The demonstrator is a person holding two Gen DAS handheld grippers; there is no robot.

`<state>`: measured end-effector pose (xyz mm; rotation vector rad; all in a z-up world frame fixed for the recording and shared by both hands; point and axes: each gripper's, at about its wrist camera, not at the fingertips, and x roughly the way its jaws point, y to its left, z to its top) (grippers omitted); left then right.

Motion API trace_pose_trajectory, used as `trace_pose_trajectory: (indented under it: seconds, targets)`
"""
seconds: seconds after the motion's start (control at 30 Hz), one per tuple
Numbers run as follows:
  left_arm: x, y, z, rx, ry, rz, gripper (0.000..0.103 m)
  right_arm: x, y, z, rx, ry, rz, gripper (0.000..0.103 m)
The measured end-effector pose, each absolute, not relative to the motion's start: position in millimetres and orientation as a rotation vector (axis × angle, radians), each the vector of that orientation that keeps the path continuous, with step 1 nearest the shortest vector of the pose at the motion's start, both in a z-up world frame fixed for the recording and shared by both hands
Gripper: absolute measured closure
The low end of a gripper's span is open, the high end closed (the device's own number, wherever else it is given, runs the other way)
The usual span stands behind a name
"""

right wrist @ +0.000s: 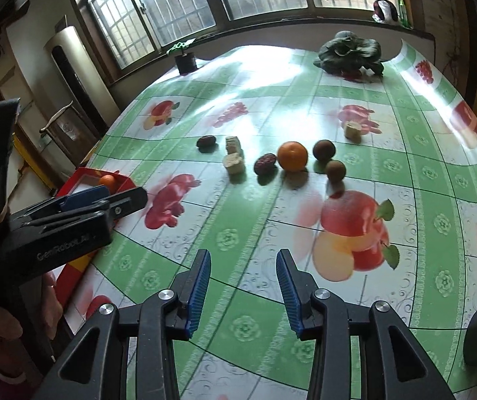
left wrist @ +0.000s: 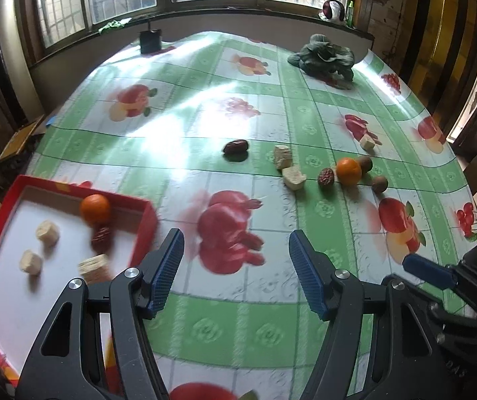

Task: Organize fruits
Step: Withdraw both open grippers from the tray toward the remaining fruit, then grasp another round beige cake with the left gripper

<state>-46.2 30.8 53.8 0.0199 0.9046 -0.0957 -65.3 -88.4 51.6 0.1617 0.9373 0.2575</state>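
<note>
Table (left wrist: 205, 126), fruit-print cloth. Red tray (left wrist: 145, 213) at its left edge: one orange (left wrist: 95, 207), one red date (left wrist: 101, 238), three pale chunks. Loose mid-table: orange (right wrist: 292, 156), two red dates, two brown round fruits, three pale chunks. My left hand-held gripper (left wrist: 236, 256): released, nothing between its jaws. My right hand-held gripper (right wrist: 243, 273): jaws apart, nothing between them.

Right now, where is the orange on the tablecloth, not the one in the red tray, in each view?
Left wrist view: orange at right of centre, beside a red date.
Right wrist view: orange near centre, upper half.
Shared landmark: the dark leafy vegetable at the table's far end.
</note>
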Motion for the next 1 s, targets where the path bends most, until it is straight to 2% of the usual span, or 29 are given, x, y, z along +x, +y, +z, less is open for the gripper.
trace_pose_trajectory:
  seconds: [0.7, 1.0]
  targets:
    - [49, -9, 21, -0.083, 1.003, -0.140, 0.037, -45, -112, 34, 0.175, 0.961, 0.289, 0.063]
    - [56, -8, 8, -0.018, 1.011, -0.085, 0.038, -40, -118, 27, 0.196, 0.968, 0.298, 0.063]
